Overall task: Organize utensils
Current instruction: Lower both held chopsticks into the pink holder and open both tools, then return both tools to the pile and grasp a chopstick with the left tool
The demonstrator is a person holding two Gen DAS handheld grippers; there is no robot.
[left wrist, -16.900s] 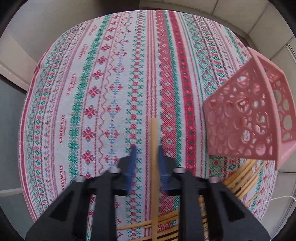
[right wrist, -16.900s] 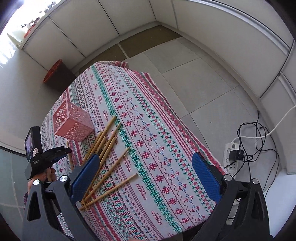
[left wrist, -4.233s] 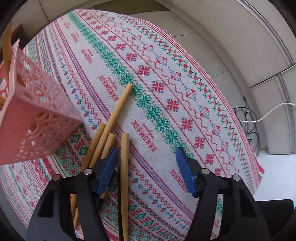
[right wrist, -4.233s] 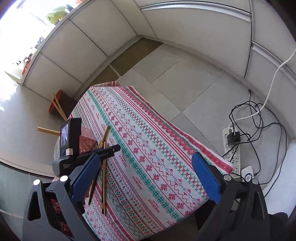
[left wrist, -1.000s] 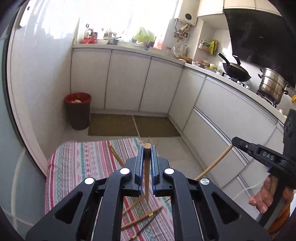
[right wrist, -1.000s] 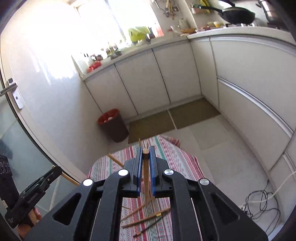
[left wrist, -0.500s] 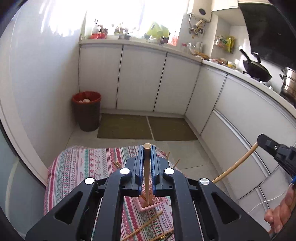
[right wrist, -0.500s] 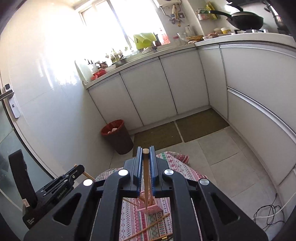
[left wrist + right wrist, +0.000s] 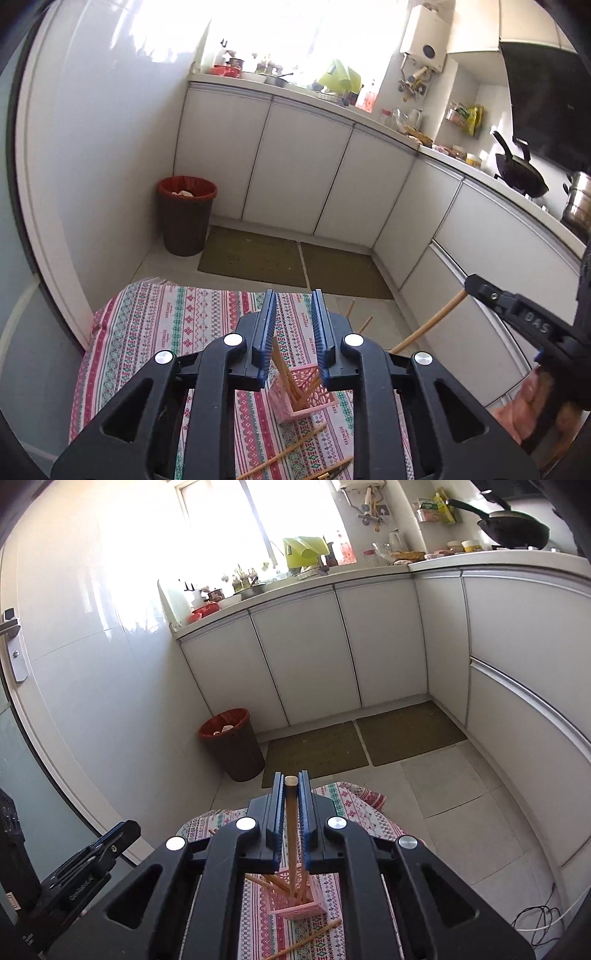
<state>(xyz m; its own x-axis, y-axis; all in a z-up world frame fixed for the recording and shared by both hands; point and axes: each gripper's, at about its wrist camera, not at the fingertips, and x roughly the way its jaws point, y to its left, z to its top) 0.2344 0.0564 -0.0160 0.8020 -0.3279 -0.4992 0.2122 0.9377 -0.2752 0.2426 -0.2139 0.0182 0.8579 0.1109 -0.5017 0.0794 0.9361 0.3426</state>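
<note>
The left gripper (image 9: 291, 332) has just been parting its fingers; a wooden chopstick (image 9: 284, 373) slants between them, free of the pads, its lower end in the pink perforated plastic holder (image 9: 314, 400). The right gripper (image 9: 291, 812) is clenched on another upright wooden chopstick (image 9: 291, 834) directly above the same holder. Best to line this stick's lower tip over a gap between the sticks already leaning inside, then release low so it cannot bounce out. The holder stands near the far edge of the striped embroidered tabletop (image 9: 147, 325); loose chopsticks (image 9: 284, 456) lie nearer, clear of both grippers.
</note>
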